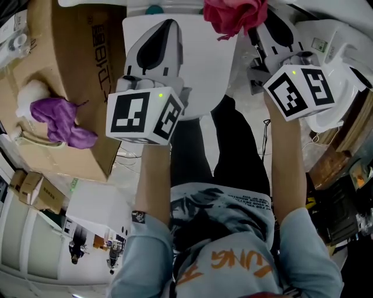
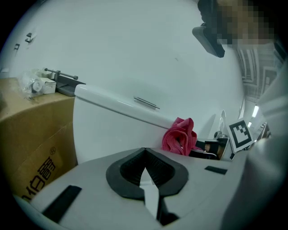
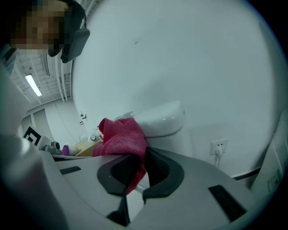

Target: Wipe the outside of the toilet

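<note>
The right claw (image 3: 139, 168) is squeezed on a pink cloth (image 3: 120, 139), at the top middle of the head view, just over the white toilet (image 1: 204, 75). The left claw (image 2: 145, 155) is closed with nothing in it. Only a thin bit of cloth looks pinched, so hard rubbing might pull it loose.

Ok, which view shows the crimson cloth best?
The right gripper view: the crimson cloth sits close and central, pinched in the right hand-held gripper. The head view cuts the cloth at the frame's top edge; the left gripper view shows it small.
</note>
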Action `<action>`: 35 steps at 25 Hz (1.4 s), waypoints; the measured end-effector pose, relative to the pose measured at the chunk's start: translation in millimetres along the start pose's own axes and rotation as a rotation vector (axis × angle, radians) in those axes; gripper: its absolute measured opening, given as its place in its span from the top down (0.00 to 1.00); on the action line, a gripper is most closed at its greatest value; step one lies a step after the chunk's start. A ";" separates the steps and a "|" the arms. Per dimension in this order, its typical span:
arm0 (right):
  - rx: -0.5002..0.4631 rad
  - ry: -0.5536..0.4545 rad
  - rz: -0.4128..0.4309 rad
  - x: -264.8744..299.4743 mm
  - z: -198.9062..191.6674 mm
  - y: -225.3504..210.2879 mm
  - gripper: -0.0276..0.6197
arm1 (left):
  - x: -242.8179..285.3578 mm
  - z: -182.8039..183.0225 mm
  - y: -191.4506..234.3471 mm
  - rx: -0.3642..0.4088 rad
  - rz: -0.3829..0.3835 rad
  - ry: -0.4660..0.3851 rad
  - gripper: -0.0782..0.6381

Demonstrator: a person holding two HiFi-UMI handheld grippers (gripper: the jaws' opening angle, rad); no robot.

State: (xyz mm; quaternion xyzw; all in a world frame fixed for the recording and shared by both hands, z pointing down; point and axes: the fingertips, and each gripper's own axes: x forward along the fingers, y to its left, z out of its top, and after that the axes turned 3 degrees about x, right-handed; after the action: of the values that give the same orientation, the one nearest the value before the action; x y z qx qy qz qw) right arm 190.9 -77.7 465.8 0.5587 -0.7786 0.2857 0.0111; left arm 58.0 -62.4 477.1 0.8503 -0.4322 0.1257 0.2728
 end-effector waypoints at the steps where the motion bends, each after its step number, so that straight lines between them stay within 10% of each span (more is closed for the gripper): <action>1: 0.009 -0.002 -0.007 -3.6 -0.1 -4.8 0.88 | 0.9 -1.4 -3.6 0.001 -0.001 0.001 0.85; 20: 0.084 0.042 -0.114 -60.0 -15.0 -56.2 0.88 | -2.7 -12.5 -43.8 -0.012 0.018 0.005 0.85; 35: 0.058 0.174 0.070 -29.3 -64.4 48.4 0.88 | -64.2 -28.7 35.7 -0.097 0.175 -0.036 0.85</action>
State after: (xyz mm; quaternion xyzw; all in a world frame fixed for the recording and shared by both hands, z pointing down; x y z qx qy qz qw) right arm 140.0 -12.6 488.8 0.5042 -0.7851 0.3559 0.0525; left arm -8.3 -20.3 484.5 0.7973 -0.5151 0.1128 0.2937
